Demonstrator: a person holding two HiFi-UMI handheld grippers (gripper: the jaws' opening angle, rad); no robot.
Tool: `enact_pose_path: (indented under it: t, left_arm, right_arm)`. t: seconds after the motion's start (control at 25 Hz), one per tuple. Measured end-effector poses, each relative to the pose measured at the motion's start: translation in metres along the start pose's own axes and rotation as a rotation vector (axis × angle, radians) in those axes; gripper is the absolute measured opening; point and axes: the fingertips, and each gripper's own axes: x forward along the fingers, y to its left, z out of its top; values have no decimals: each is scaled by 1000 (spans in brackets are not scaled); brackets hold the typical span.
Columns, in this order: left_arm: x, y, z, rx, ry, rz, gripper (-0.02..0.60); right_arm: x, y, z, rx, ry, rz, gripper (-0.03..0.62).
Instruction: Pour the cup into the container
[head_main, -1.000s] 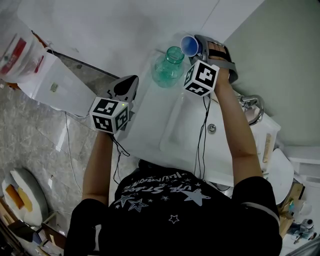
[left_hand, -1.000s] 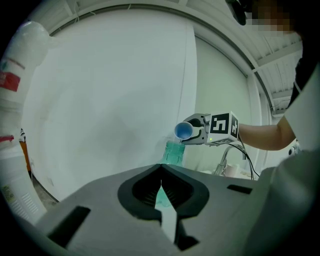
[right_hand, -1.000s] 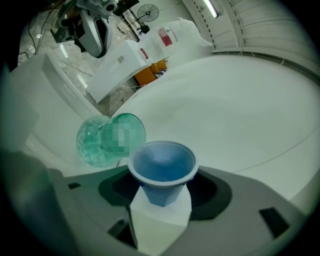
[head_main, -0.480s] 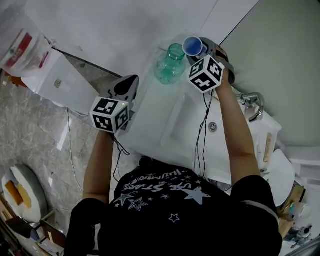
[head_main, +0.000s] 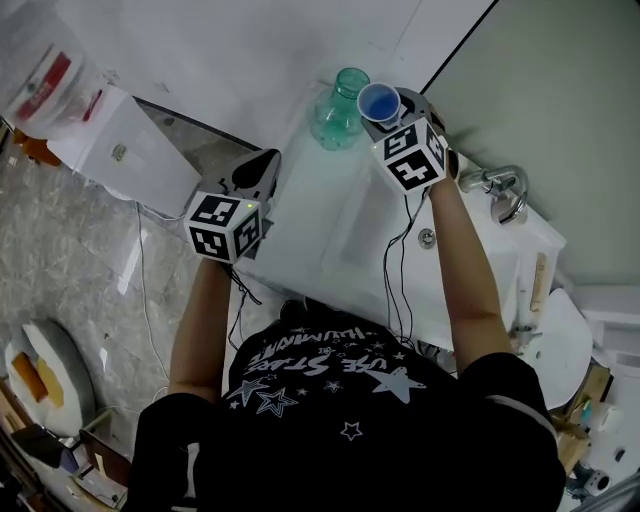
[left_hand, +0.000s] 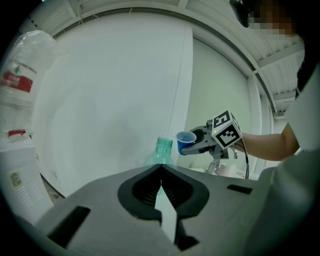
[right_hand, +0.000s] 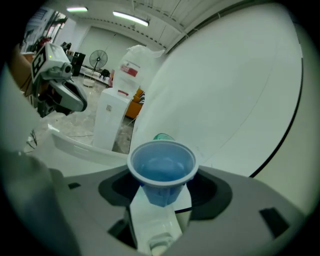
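A small blue cup stands upright between the jaws of my right gripper, which is shut on it. The cup hangs just right of the mouth of a teal glass container that stands at the basin's far corner. In the right gripper view the cup fills the middle and hides all but the container's rim; whether liquid is in it I cannot tell. My left gripper hovers left of the sink, shut and empty. From the left gripper view I see the cup beside the container.
A white sink basin lies below my right arm, with a chrome tap to its right. A white water dispenser with a large bottle stands on the floor at left. A white wall rises behind the container.
The right gripper has turned the cup from tilted towards the container's mouth to upright and drawn it slightly back. The left gripper has stayed in place.
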Motion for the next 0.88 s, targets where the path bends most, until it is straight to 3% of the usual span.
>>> enact_pose_path:
  t: [0.32,0.68,0.88]
  left_arm:
    - [-25,-13,-20,-24,16,21,9]
    - [-53,-27,-64,-56,72,36,9]
    - [-68,-30,-87,-78,103,45,9]
  right_arm:
    - [-21,72,-7,113,-94,116,288]
    - [-34,158,-17,114,-155,222,290]
    - [-38,198,-27,205,-190,299,290]
